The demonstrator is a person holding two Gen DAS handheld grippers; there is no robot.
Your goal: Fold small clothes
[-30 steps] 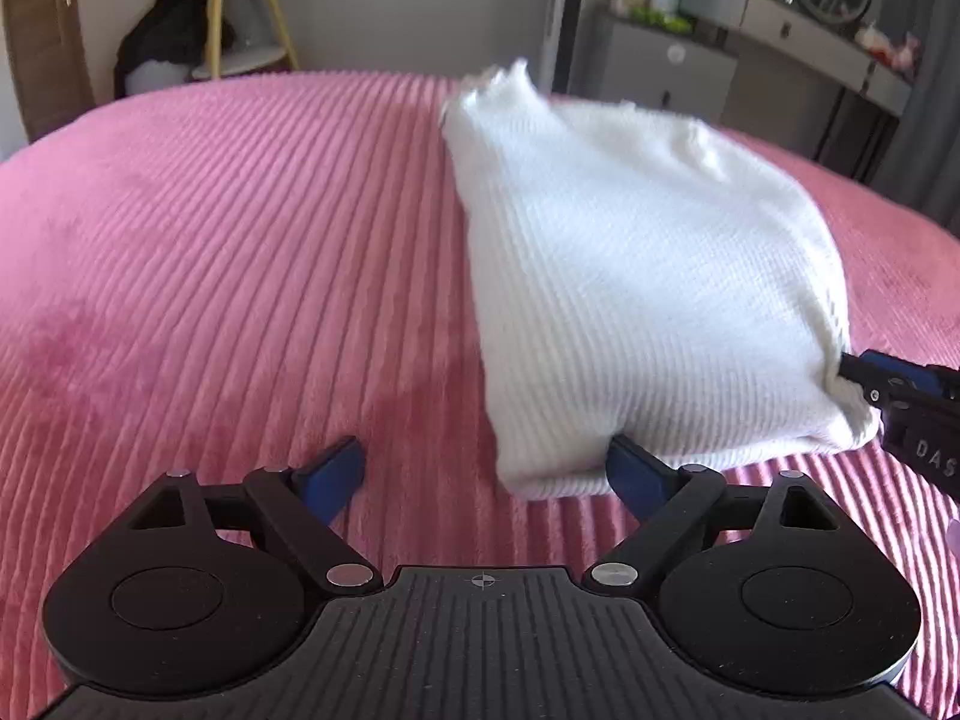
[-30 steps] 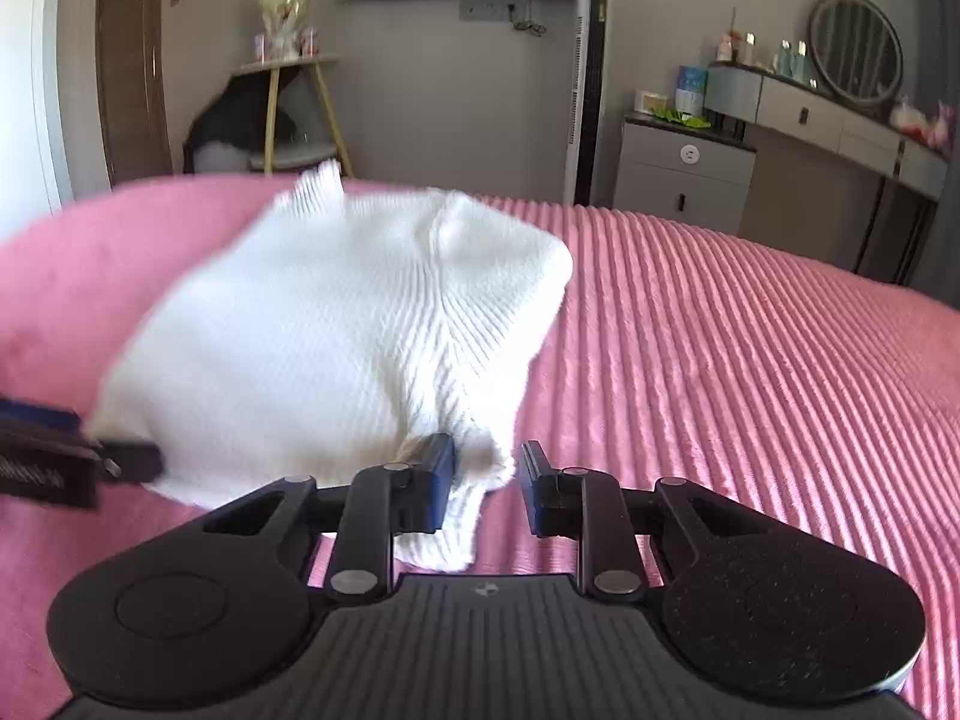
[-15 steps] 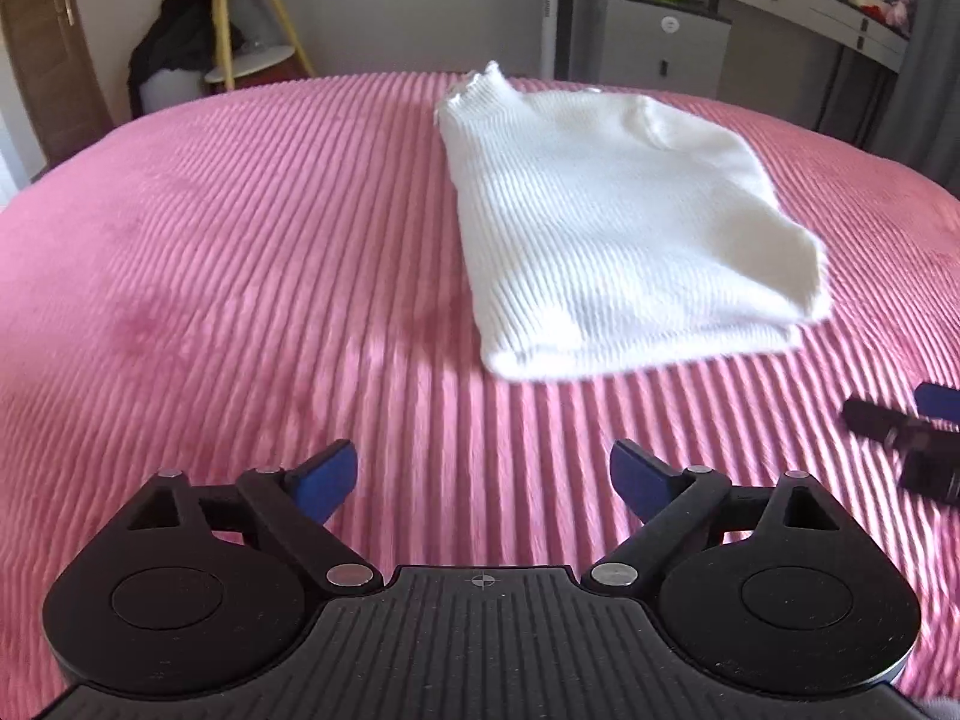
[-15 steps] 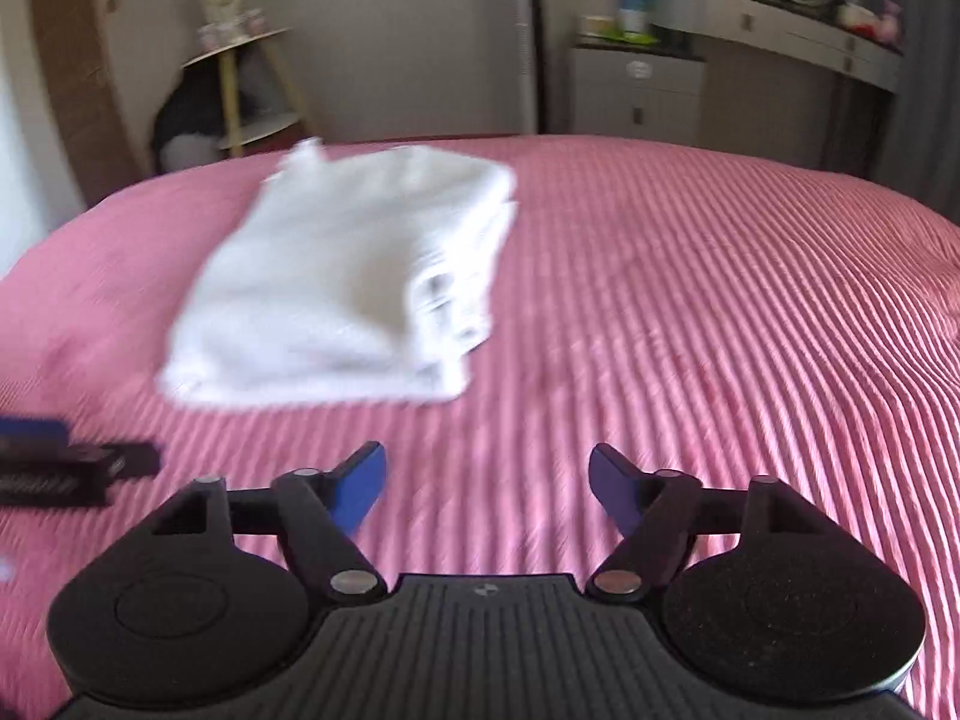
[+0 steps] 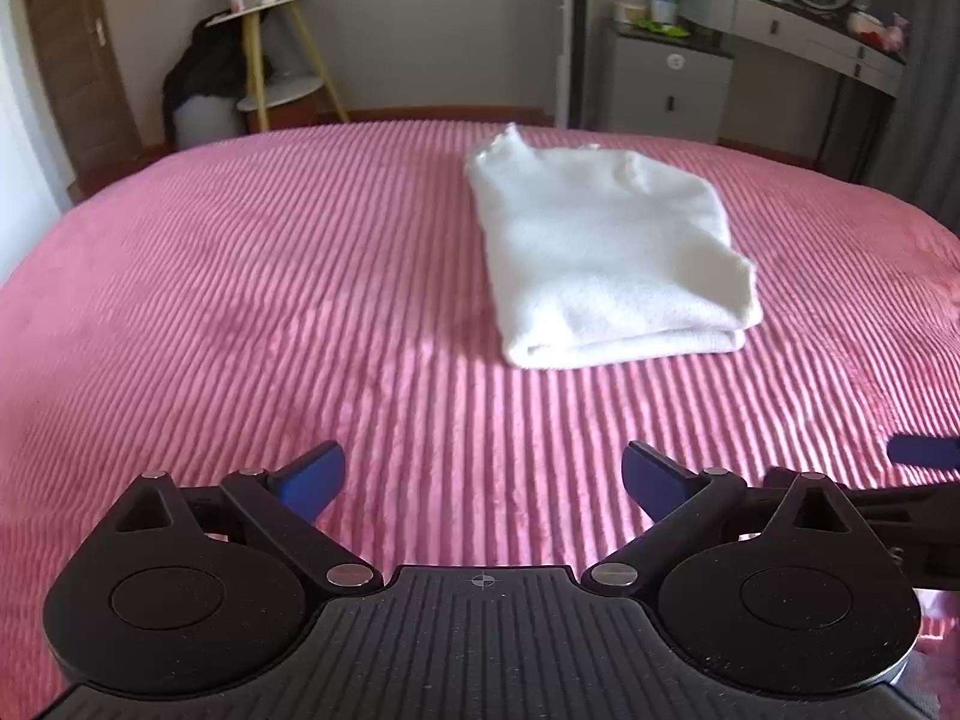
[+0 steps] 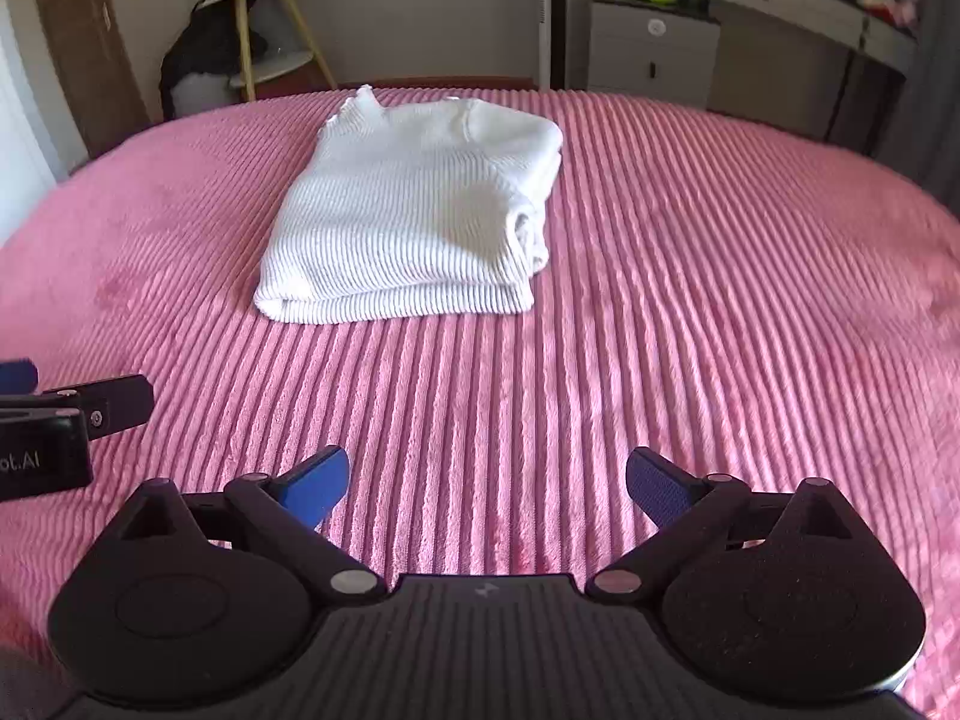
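White ribbed knit sweater lies folded on pink ribbed bedspread, far-middle of the bed. Left gripper and right gripper hover near edge, well apart from it, jaws wide, just been opening, nothing between them. Grey dresser behind.

The black left gripper with blue pads pointed downward, its jaws just opened wider, nothing between them; the matching black right gripper likewise, side by side.
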